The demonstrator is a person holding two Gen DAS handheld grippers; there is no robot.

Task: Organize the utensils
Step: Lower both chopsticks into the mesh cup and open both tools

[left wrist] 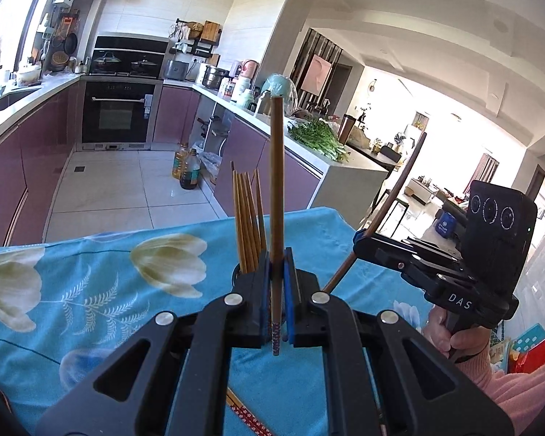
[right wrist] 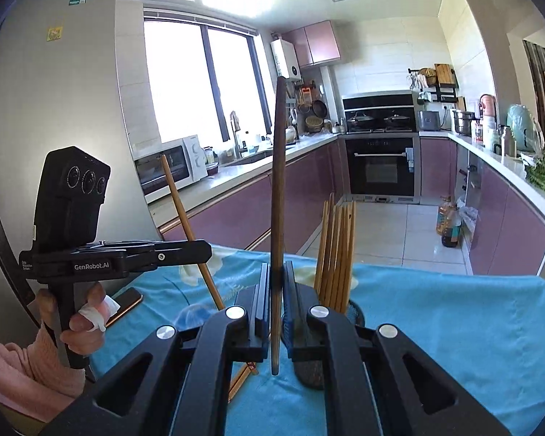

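Table under a blue floral cloth (left wrist: 91,290) – dark mesh chopstick holder (right wrist: 356,312), loose chopsticks (left wrist: 250,421), phone (right wrist: 129,303) on it.

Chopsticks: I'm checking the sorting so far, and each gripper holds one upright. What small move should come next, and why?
Probably carry the left gripper and its chopstick over the black holder, then lower it in. The holder already has a bundle of chopsticks standing in it, and both grippers are shut on single sticks above the blue cloth.
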